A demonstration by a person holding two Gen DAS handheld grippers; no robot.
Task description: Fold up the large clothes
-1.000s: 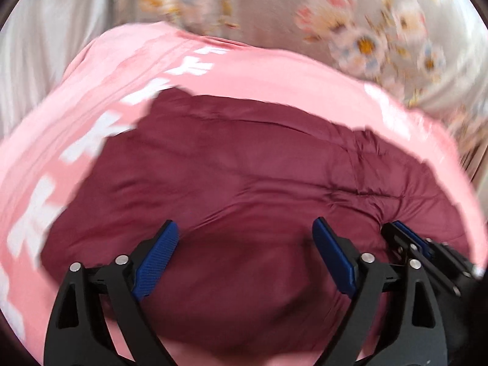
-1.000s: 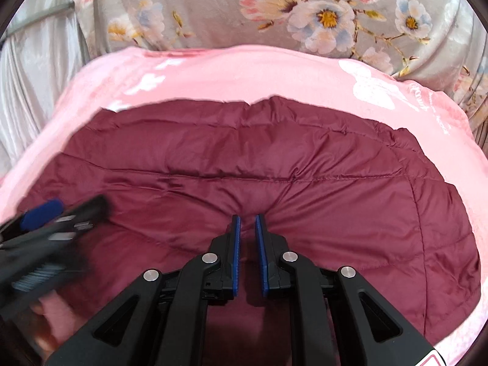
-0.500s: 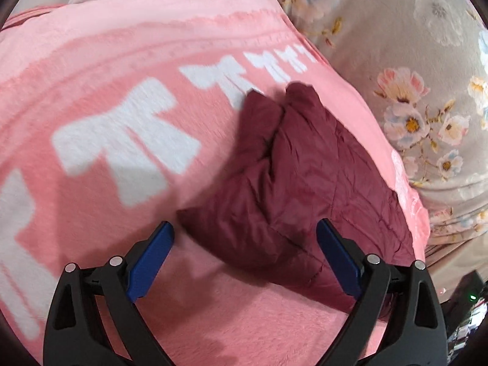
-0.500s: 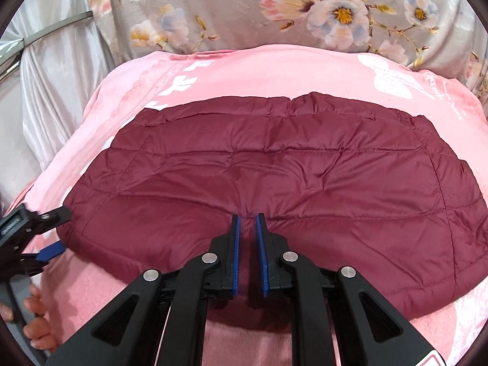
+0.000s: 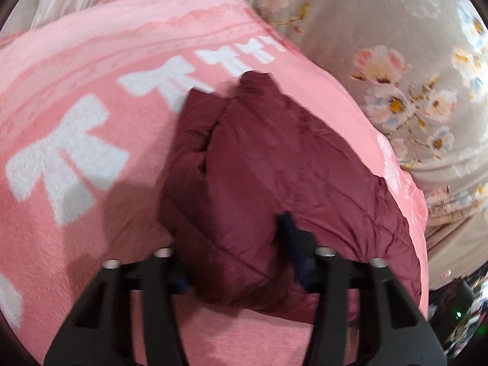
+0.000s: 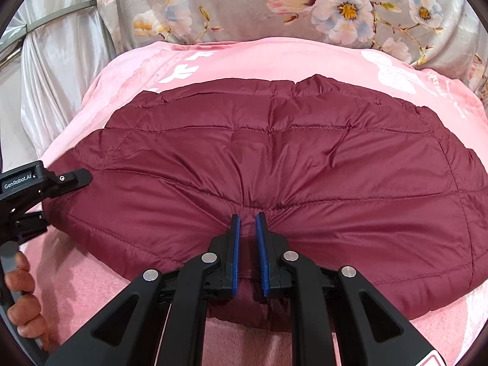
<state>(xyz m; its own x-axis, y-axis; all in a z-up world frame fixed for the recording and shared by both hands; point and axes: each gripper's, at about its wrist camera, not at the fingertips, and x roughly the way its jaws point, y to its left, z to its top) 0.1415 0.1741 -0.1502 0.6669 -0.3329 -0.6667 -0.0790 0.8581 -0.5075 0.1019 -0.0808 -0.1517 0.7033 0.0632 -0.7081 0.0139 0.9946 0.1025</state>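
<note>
Right tongs (image 6: 246,238): black frame, blue ribbed pads, drawn narrow, pinching a puckered fold at the near hem of the maroon quilted down jacket (image 6: 274,164). Left tongs (image 5: 235,262): fingers set either side of the jacket's thick left end, padding bulging between them; whether they have gripped it cannot be told, the view being blurred. Jacket: spread flat, lengthwise across the pink fleece blanket with white bow motifs (image 6: 231,58) on a bed, reaching towards its left and right edges, with grey floral fabric (image 6: 274,3) beyond. Risks, as judged: slick shell may slide out of the narrow pinch; puffy filling may spring out of the left grasp; uneven lift between the tongs would skew the fold or drag the blanket.
</note>
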